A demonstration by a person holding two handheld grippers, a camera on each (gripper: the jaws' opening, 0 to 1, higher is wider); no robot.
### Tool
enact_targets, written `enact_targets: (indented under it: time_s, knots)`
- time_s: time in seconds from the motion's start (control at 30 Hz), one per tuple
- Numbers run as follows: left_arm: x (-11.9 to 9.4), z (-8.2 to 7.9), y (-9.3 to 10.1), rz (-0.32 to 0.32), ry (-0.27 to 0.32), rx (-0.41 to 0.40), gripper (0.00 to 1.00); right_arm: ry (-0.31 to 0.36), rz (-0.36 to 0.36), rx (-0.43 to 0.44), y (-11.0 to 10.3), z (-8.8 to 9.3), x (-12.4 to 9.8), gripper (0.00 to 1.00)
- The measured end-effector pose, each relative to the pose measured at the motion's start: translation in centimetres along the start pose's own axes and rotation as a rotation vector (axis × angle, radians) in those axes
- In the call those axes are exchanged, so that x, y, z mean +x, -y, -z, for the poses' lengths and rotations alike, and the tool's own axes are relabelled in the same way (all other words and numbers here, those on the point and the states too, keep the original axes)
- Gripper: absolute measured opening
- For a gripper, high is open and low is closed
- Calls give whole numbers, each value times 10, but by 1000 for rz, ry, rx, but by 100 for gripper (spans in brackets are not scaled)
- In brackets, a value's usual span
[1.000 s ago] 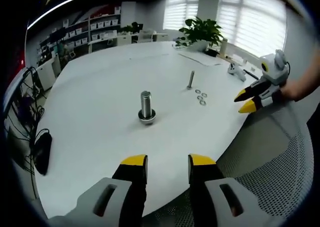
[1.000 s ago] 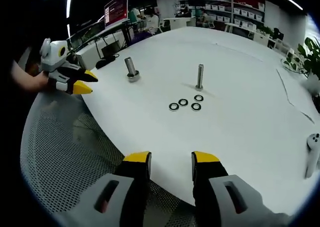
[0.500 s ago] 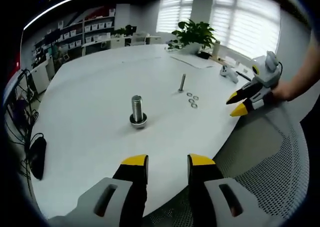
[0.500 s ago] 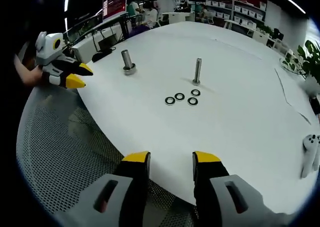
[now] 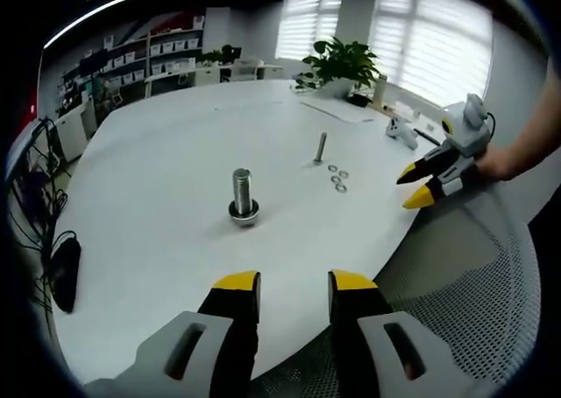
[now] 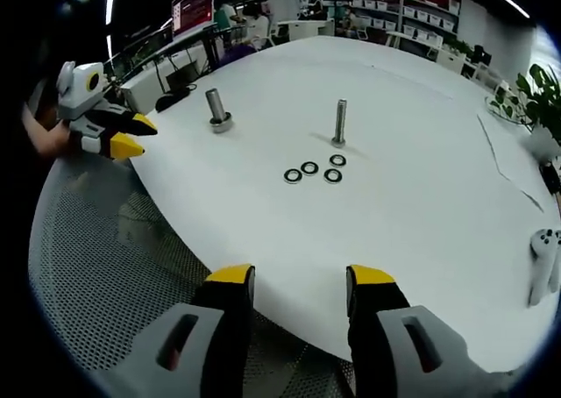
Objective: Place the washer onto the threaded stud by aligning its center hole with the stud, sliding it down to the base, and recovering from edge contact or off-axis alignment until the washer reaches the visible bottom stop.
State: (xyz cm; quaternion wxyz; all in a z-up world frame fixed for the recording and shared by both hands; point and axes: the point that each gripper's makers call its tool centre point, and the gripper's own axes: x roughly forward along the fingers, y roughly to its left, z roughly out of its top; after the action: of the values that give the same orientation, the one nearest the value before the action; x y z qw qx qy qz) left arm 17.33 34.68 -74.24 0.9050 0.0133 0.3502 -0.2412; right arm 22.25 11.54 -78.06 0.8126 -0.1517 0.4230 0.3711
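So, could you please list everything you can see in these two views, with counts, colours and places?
Table: one, white, round, under everything.
Washers: four, dark, loose in a cluster beside the thin stud.
Thin stud: one, metal, upright mid-table.
Thick stud: one, metal, upright, dark ring at its base.
Controller: one, white, on the table's edge.
Plant: one, green, far side.
Mesh chair: one, grey, below the table edge.
Left gripper: yellow-tipped, open.
Right gripper: yellow-tipped, open.

left gripper view: off table edge (image 5: 386,249), facing inward | right gripper view: same edge, farther along | shared: studs, washers (image 6: 309,170)
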Motion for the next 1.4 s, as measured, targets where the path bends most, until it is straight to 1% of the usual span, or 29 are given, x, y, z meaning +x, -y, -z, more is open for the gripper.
enact_targets:
  time_s: [0.23, 0.37, 0.43, 0.47, 0.53, 0.6, 0.9, 1.03, 1.23, 1.3, 1.4]
  knots:
    - [-1, 0, -2, -11, 0, 1, 29, 7, -2, -7, -1, -3, -2, 45]
    - [-1, -1, -2, -13, 7, 1, 29, -13, -19, -29, -7, -2, -3, 47]
    - [-1, 0, -2, -15, -3, 5, 29, -24, -15, -45, -7, -3, -3, 47]
    - [-1, 0, -3, -20, -3, 3, 29, -31, -11, -50, -7, -5, -2, 47]
    - [-2, -2, -5, -29, 11, -5, 29, -26, -9, -47, -6, -12, 0, 48]
    - [-2, -1, -6, -29, 12, -9, 29, -21, -7, -53, -5, -18, 4, 48]
    - [-2, -2, -7, -35, 15, -6, 28, -53, -3, -73, 2, -20, 14, 49]
    - [-2, -2, -8, -41, 14, -7, 28, -50, -5, -92, 4, -31, 20, 49]
    - [-2, -1, -8, -45, 12, -10, 28, -43, 10, -83, 12, -51, 30, 48]
    - [-2, -3, -8, -43, 17, -13, 28, -24, 4, -77, 13, -60, 31, 47]
    - [-1, -2, -8, -46, 13, -13, 28, -25, 16, -87, 19, -68, 36, 45]
